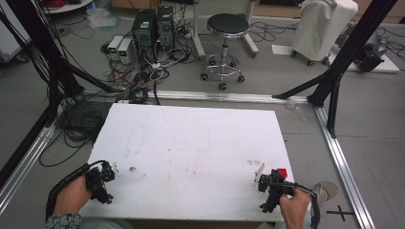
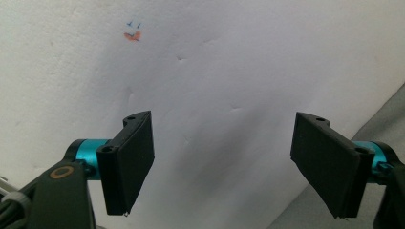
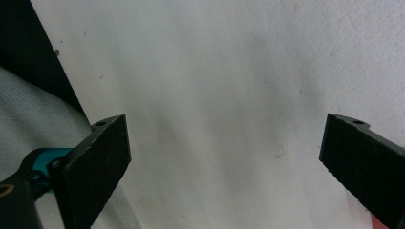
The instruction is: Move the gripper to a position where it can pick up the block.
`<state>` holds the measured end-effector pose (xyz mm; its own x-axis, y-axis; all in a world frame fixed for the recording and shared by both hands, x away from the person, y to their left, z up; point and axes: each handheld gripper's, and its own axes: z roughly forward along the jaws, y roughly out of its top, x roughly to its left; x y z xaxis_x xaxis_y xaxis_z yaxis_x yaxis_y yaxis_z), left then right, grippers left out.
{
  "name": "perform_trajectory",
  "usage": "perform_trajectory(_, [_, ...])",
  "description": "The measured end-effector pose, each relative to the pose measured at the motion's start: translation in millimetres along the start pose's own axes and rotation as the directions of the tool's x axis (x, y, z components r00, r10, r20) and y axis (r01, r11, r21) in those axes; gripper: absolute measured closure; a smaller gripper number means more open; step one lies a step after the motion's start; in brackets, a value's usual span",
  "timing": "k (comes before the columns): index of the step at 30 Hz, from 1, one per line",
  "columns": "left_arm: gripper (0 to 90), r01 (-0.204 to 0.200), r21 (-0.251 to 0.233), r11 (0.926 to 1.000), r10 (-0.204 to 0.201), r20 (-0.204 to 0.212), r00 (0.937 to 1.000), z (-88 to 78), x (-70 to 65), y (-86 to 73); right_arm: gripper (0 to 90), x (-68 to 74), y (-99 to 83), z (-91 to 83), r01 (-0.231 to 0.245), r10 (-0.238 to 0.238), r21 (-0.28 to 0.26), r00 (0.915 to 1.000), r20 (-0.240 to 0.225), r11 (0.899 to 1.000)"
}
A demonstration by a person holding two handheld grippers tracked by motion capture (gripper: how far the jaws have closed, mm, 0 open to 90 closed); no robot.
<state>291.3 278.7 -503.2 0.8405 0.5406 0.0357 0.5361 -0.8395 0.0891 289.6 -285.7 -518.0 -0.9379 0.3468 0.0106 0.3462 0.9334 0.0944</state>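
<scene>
No task object is named. My left gripper point(image 1: 106, 172) hovers low over the front left corner of the white table point(image 1: 191, 138), held in a hand. In the left gripper view its jaws stand wide apart, so the left gripper point(image 2: 223, 138) is open with nothing between them. My right gripper point(image 1: 265, 181) sits at the front right corner, also in a hand. The right gripper point(image 3: 224, 143) is open over bare white surface. A small red thing point(image 1: 282, 172) lies just right of it, and a thin white piece point(image 1: 259, 171) stands just left of it.
A small orange and blue mark point(image 2: 132, 35) is on the table ahead of the left gripper. Faint smudges dot the board. Beyond the table stand a black stool point(image 1: 224, 28), computer boxes with tangled cables point(image 1: 150, 28) and black frame posts point(image 1: 334, 71).
</scene>
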Motion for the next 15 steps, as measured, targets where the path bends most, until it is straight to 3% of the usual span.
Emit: perform_trajectory(15, [23.1, 0.005, -0.003, 1.0000, -0.005, 0.004, 1.0000, -0.6, -0.1, 0.0, 2.6, 0.2, 0.9, -0.5, 0.007, -0.007, -0.004, 0.9999, -0.008, 1.000])
